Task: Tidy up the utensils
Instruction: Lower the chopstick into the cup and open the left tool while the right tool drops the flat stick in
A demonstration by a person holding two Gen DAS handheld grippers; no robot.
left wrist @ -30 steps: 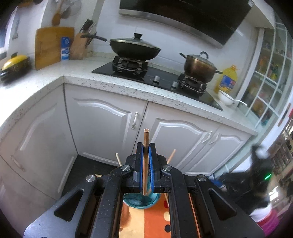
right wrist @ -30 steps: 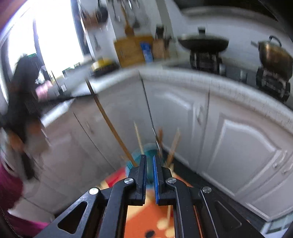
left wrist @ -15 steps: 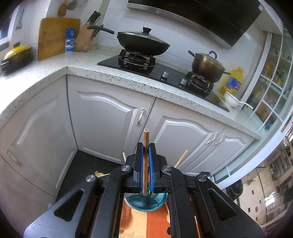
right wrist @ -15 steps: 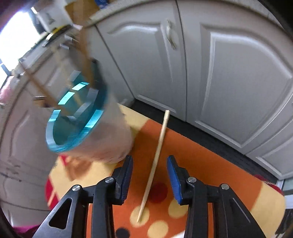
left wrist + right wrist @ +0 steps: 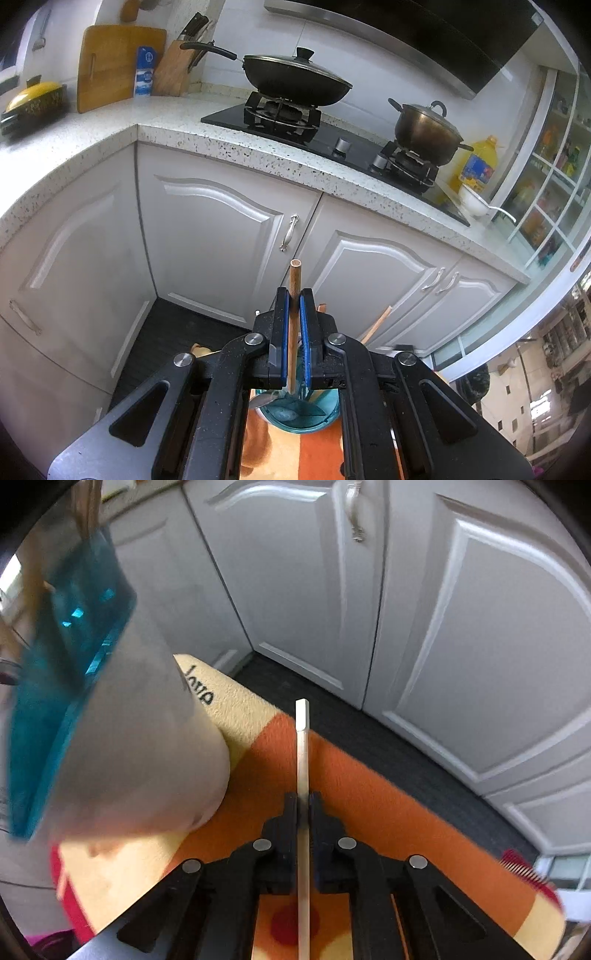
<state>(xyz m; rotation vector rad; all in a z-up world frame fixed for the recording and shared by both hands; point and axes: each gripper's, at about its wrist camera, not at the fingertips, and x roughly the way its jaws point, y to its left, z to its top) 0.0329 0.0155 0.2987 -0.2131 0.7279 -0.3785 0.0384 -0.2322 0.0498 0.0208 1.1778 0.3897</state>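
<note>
So we're clamping the right gripper (image 5: 303, 801) tight on a pale square-ended wooden chopstick (image 5: 302, 746), which is running straight up the middle of the frame over the orange-and-cream floor mat (image 5: 369, 805). The teal-rimmed grey utensil holder (image 5: 122, 746) is sitting just to its upper left, so that's where we're heading next, probably. Meanwhile the left gripper (image 5: 294, 314) is squeezing a brown round wooden stick (image 5: 294, 295) upright above the holder.

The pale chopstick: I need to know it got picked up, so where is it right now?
In the right wrist view the pale chopstick is clamped in the right gripper, over the orange mat, just right of the utensil holder.
</note>
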